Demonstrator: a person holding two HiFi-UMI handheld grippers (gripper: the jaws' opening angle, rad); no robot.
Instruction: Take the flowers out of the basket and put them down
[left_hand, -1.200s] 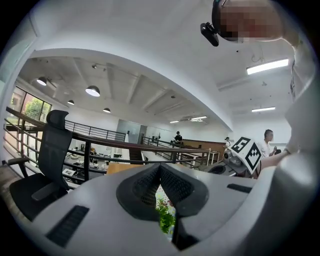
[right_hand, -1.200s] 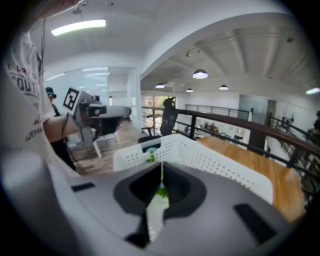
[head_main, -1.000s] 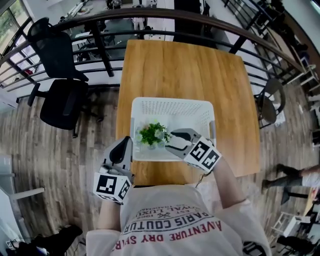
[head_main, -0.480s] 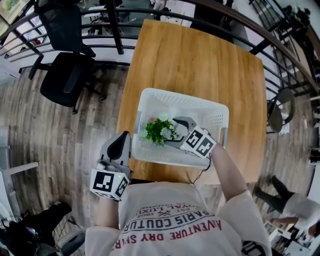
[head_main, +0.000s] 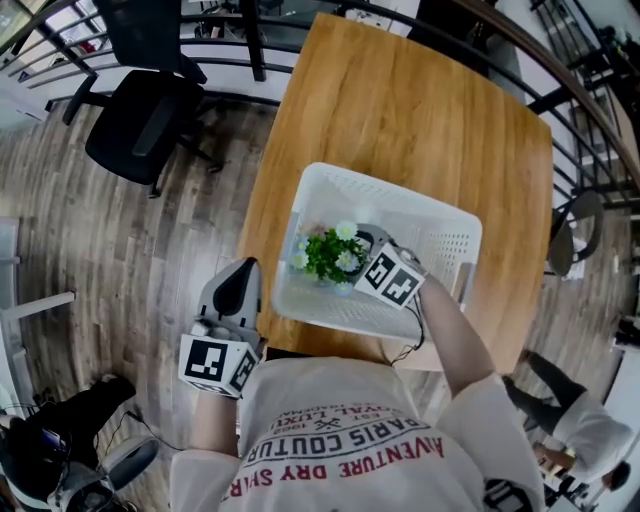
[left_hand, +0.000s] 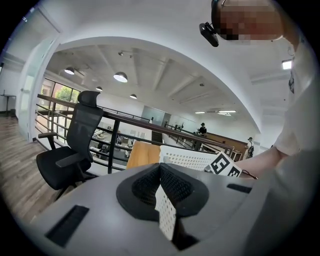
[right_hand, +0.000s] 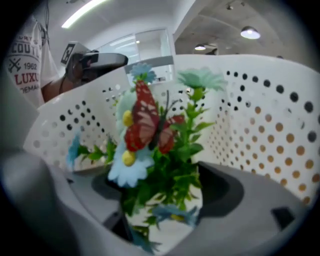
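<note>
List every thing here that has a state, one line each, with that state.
left gripper: shut on the wall of the basket.
right gripper: reaching into the basket, jaws closed in on the flowers.
flowers: upright, inside the basket, not yet taken out.
basket: upright on the table, open at the top.
office chair: unoccupied, on the floor beside the table.

The basket (head_main: 440, 240) sat on the table's (head_main: 400, 110) near end.
Flowers (head_main: 328, 254) stood in its left half, between the right gripper's (head_main: 362, 240) jaws; the left gripper (head_main: 246, 268) met its near-left wall; a chair (head_main: 135, 140) stood far left.
</note>
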